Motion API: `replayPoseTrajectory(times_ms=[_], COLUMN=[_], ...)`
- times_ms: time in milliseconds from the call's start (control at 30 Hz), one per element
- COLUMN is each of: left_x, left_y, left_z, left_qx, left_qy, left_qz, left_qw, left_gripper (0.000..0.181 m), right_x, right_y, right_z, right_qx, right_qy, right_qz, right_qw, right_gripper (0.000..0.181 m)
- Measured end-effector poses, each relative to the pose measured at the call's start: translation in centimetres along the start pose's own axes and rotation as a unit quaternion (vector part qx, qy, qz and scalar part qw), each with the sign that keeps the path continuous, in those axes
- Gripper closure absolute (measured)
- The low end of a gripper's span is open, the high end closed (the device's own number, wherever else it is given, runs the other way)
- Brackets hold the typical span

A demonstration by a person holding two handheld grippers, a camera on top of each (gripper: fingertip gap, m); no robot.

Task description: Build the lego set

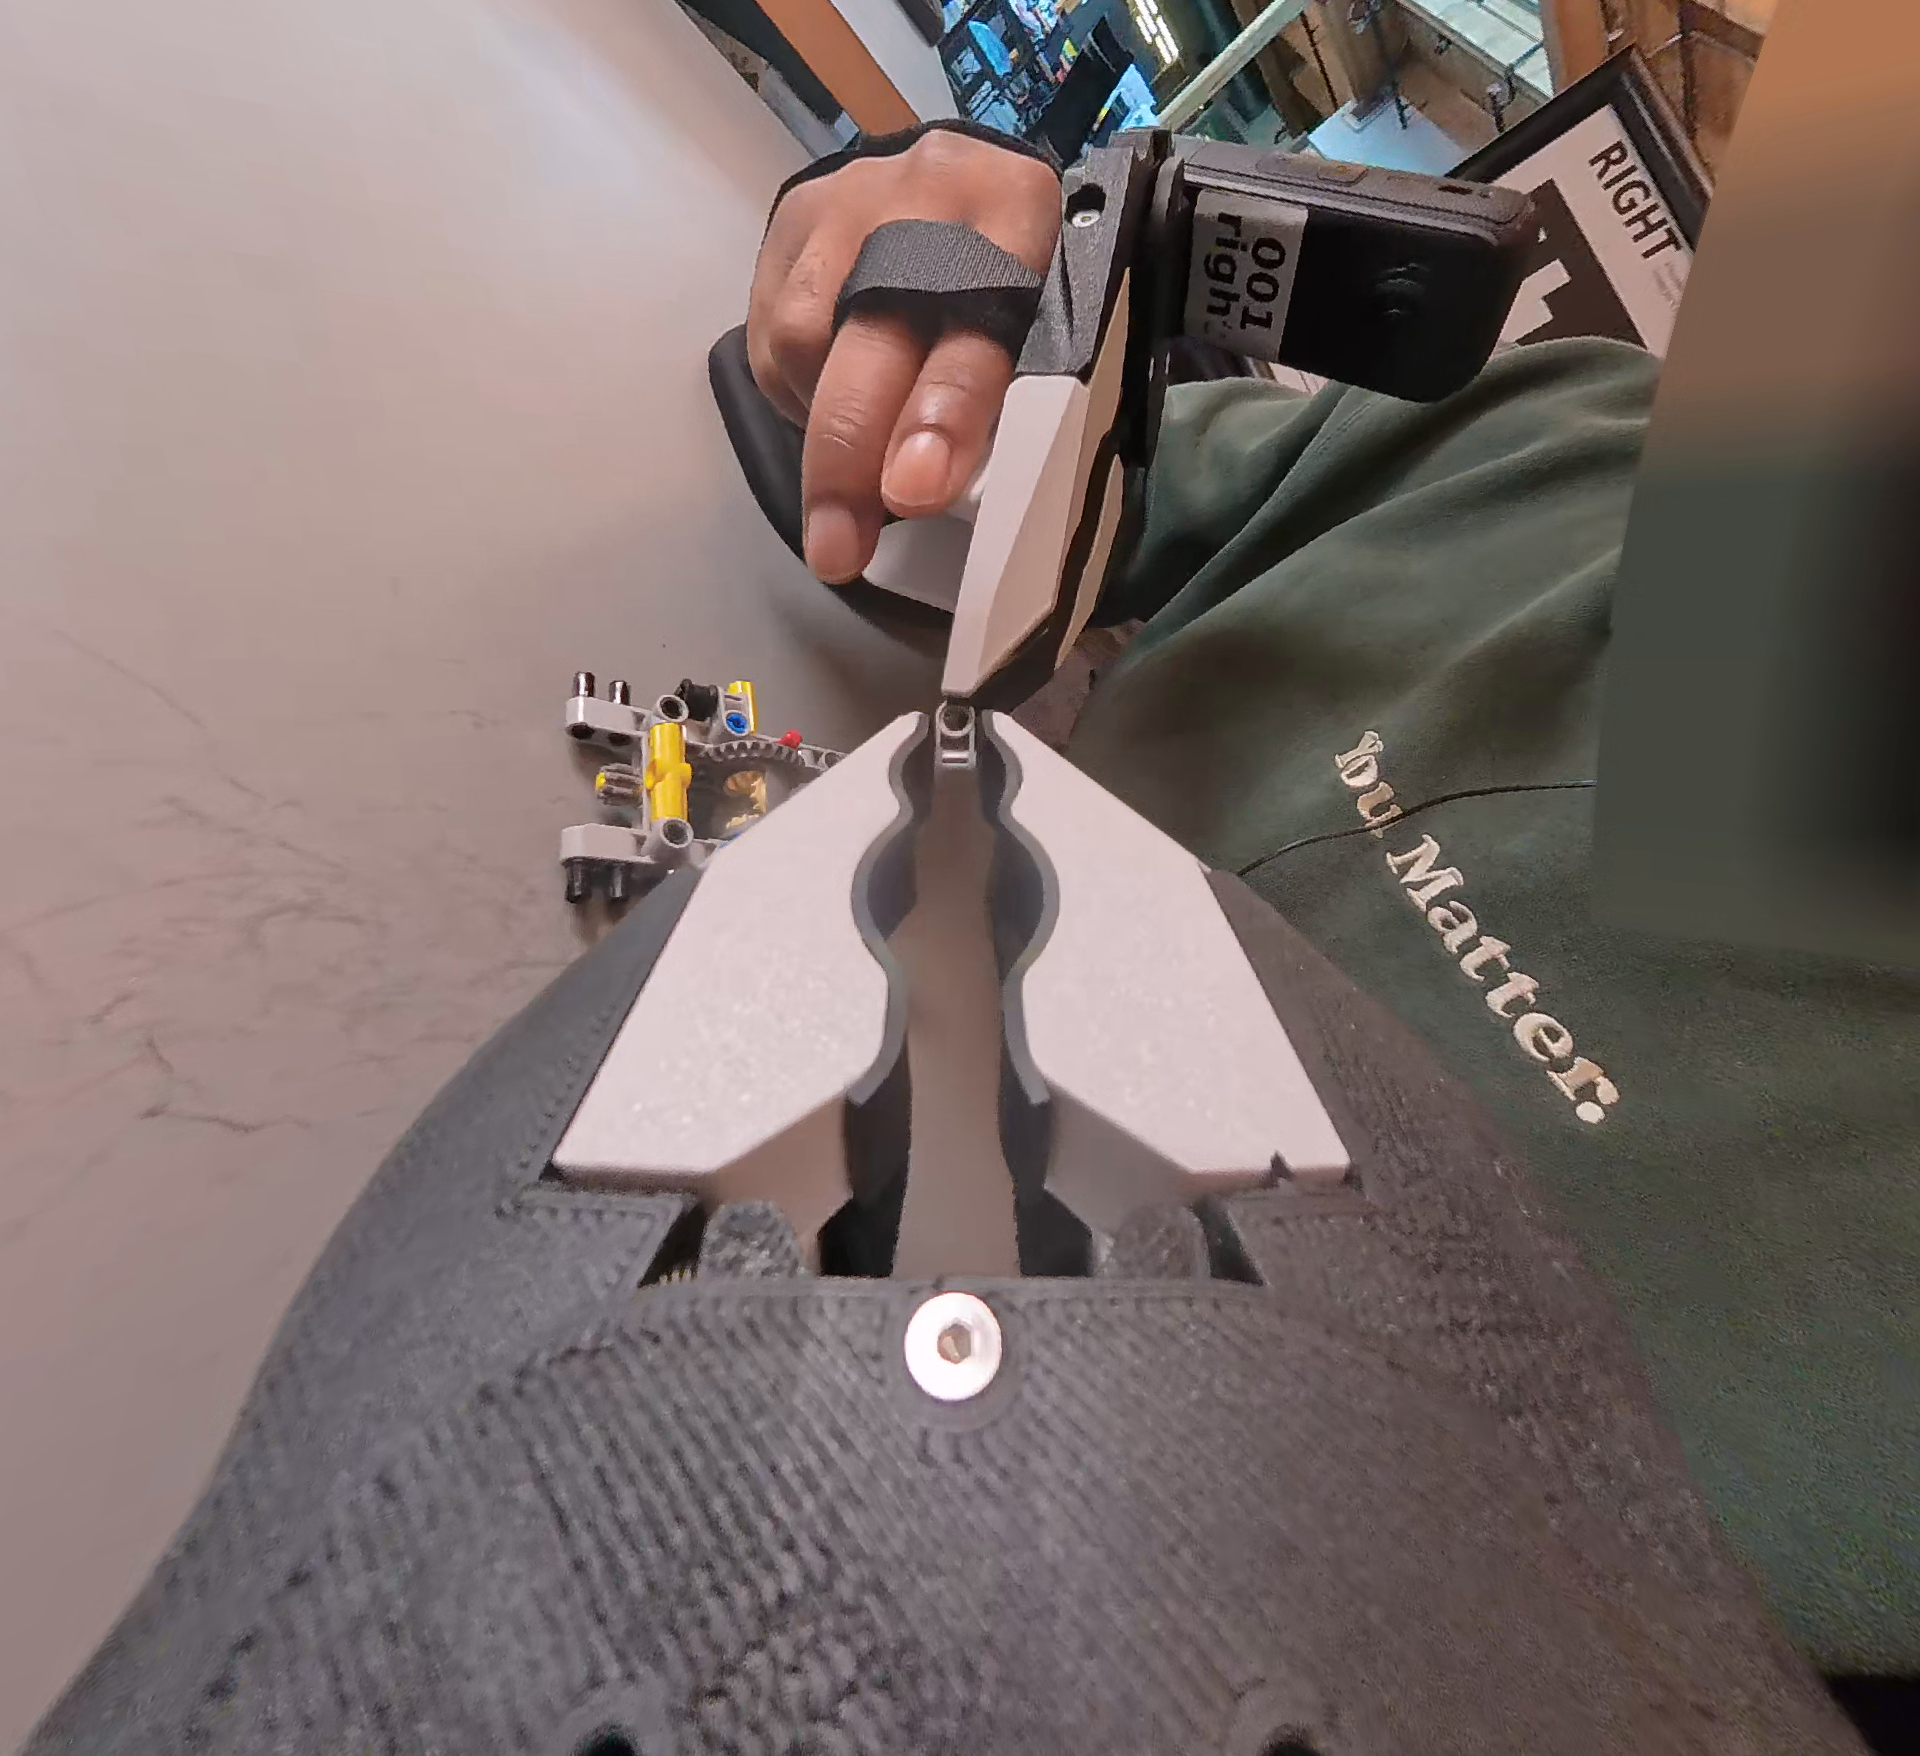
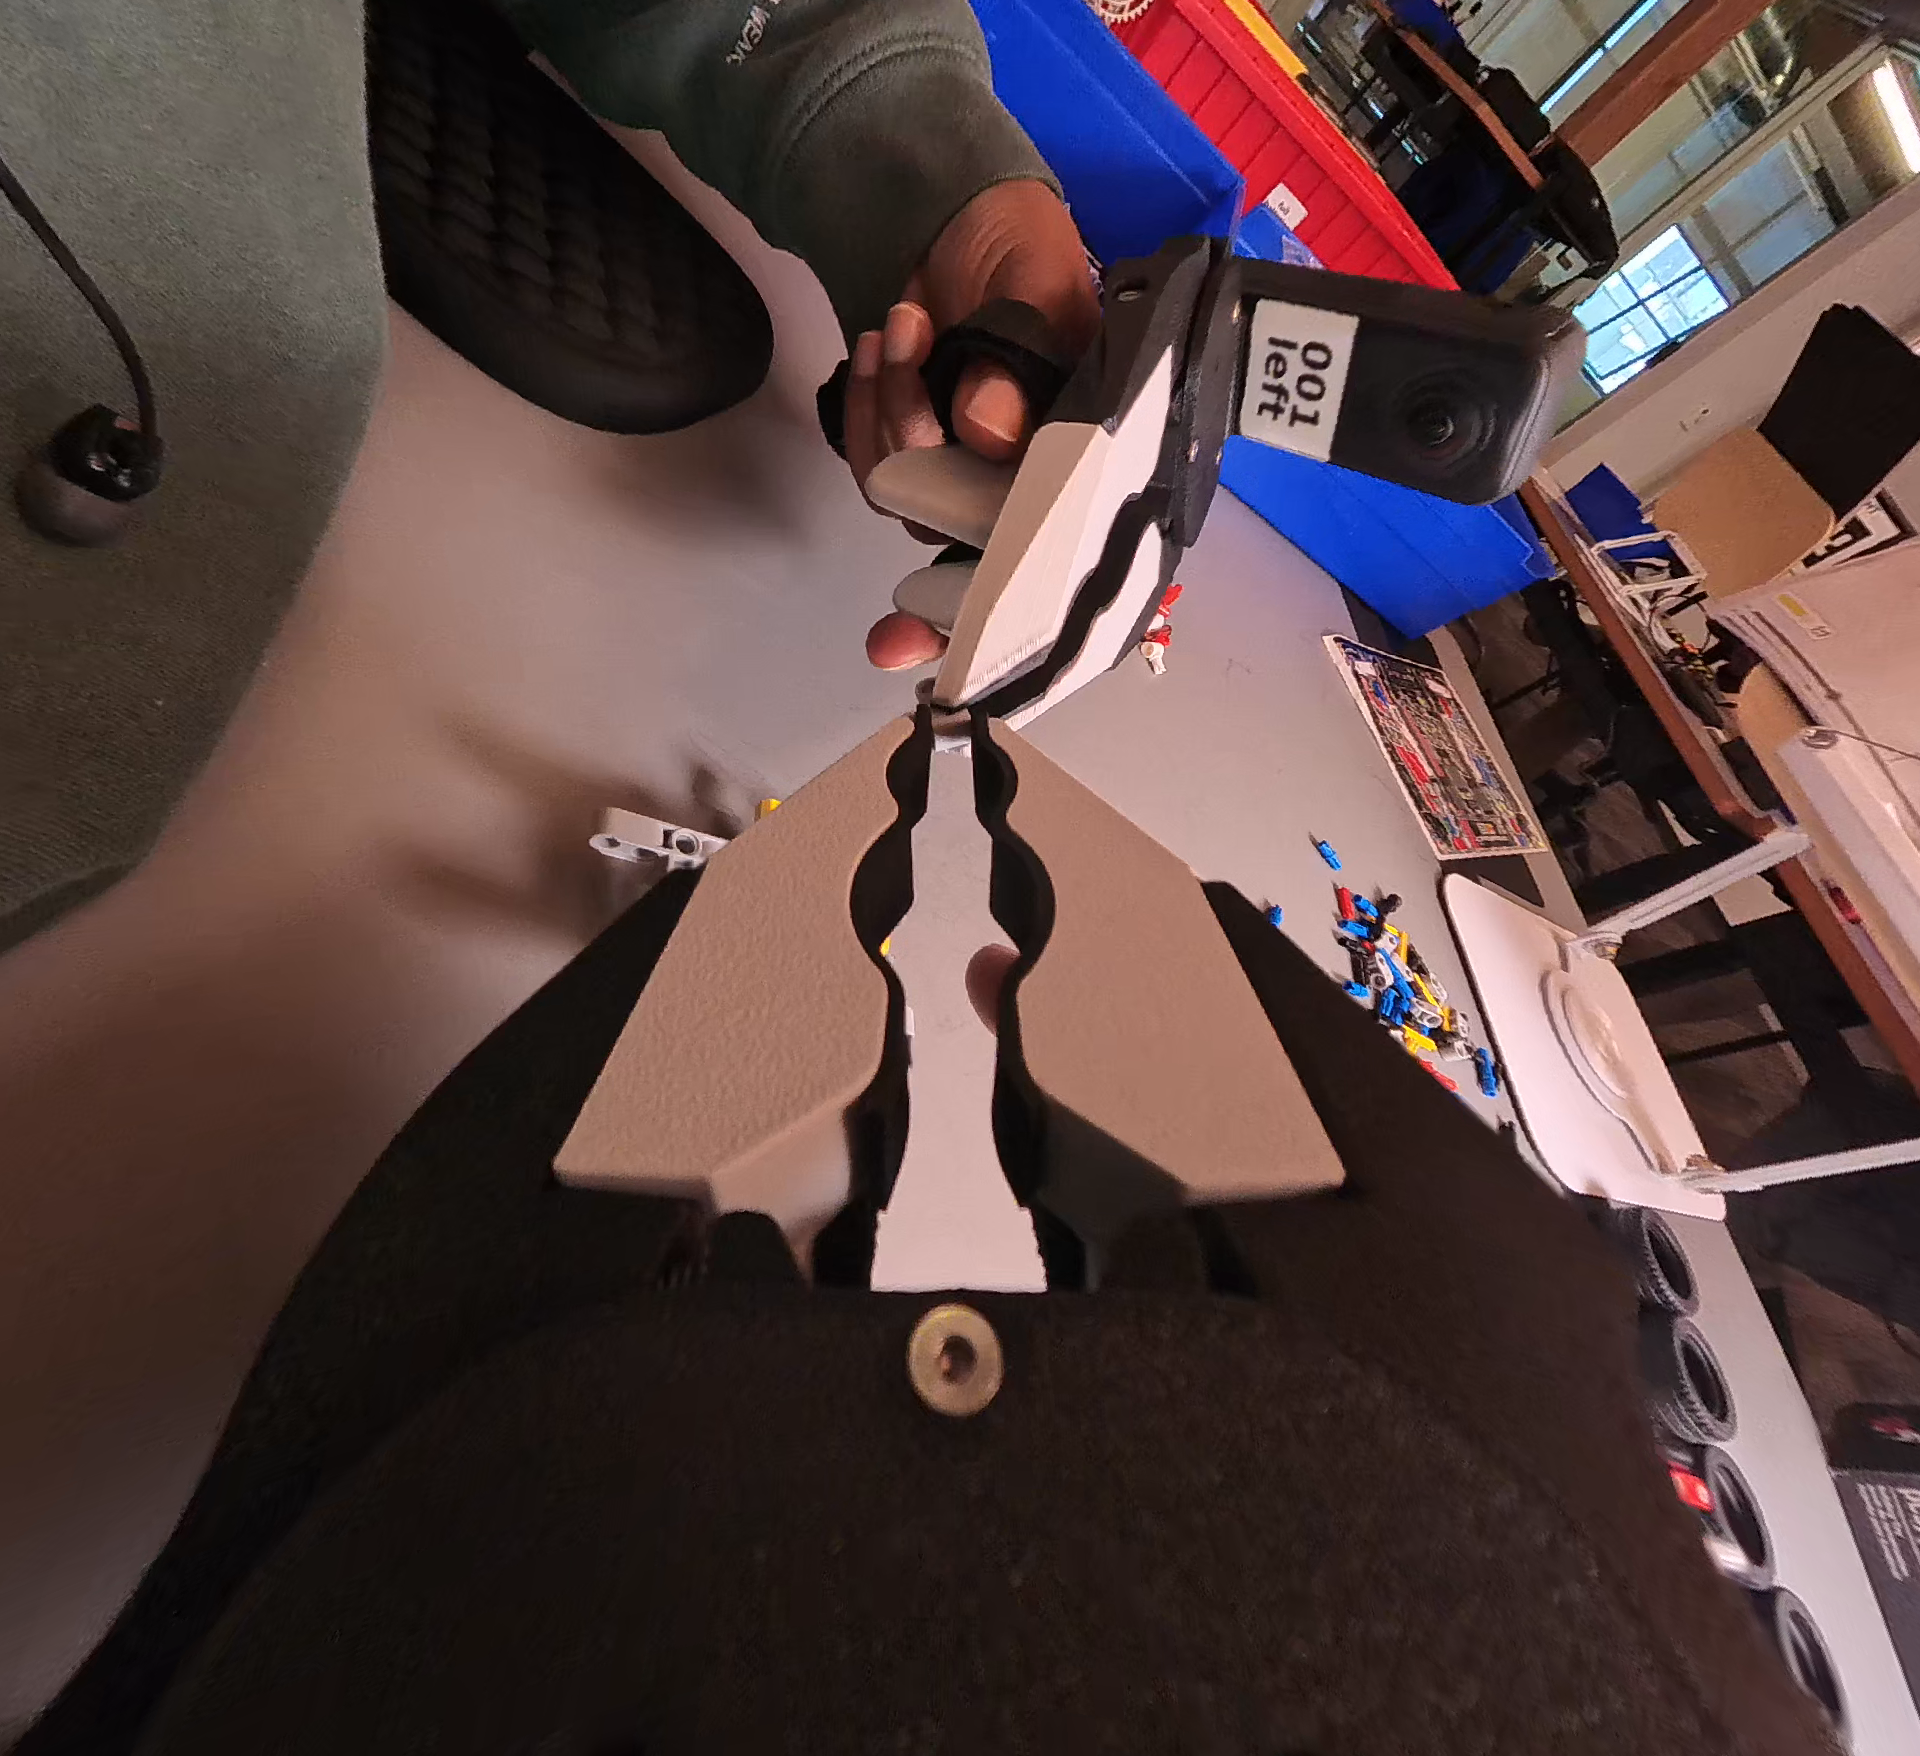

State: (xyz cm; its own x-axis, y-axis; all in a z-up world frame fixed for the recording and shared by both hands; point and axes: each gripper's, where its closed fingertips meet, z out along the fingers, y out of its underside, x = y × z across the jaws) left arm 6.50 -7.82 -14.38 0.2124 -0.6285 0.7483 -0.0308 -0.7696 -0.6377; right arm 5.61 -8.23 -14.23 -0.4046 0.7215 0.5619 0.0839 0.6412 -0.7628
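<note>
In the left wrist view my left gripper is shut on a small grey lego connector, held above the table. My right gripper comes down from above and its closed tips meet the top of the same connector. In the right wrist view my right gripper pinches the small grey piece, tip to tip with the left gripper. A partly built grey lego assembly with yellow parts and gears lies on the table to the left; it is partly hidden in the right wrist view.
A pile of loose coloured lego pieces and an instruction sheet lie on the table to the right. A white stand, blue bins, a red bin and black tyres are farther right. The person's green sweatshirt is close by. Only a small space, under 4 cm, lies between the two pairs of fingers.
</note>
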Motion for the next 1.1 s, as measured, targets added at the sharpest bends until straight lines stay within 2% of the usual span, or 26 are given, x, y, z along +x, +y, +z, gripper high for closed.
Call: replayPoseTrajectory(times_ms=[67, 167, 267, 400, 533, 733, 900, 1100], left_x=[-0.3, -1.8, -3.0, -3.8, -4.5, -4.6, -4.4, -4.4], left_y=[0.1, 0.6, 1.5, 2.7, 3.3, 3.6, 3.8, 3.9], left_z=[0.0, 0.1, 0.3, 0.6, 0.8, 1.0, 1.0, 1.2], left_qx=[-0.004, -0.038, -0.097, -0.148, -0.168, -0.192, -0.205, -0.216], left_qy=[-0.019, -0.102, -0.185, -0.231, -0.259, -0.273, -0.269, -0.267], left_qz=[0.012, 0.077, 0.146, 0.171, 0.184, 0.204, 0.22, 0.228], left_qw=[1.0, 0.991, 0.967, 0.946, 0.933, 0.92, 0.915, 0.911], left_gripper=[0.176, 0.176, 0.176, 0.176, 0.176, 0.176, 0.176, 0.176], right_x=[0.0, -0.2, -1.0, -1.4, -2.0, -3.2, -2.9, -3.6], right_y=[0.3, 1.7, 3.9, 6.4, 7.5, 7.2, 6.3, 6.1], right_z=[0.1, 0.4, 0.0, -1.1, -1.0, -0.4, -0.9, -0.5], right_qx=[-0.009, -0.042, -0.088, -0.124, -0.142, -0.152, -0.157, -0.199], right_qy=[0.001, -0.008, -0.063, -0.106, -0.125, -0.156, -0.149, -0.135], right_qz=[-0.006, 0.012, 0.086, 0.192, 0.237, 0.265, 0.283, 0.337], right_qw=[1.0, 0.999, 0.99, 0.968, 0.953, 0.939, 0.934, 0.91], right_gripper=[0.175, 0.174, 0.154, 0.128, 0.124, 0.128, 0.125, 0.115])
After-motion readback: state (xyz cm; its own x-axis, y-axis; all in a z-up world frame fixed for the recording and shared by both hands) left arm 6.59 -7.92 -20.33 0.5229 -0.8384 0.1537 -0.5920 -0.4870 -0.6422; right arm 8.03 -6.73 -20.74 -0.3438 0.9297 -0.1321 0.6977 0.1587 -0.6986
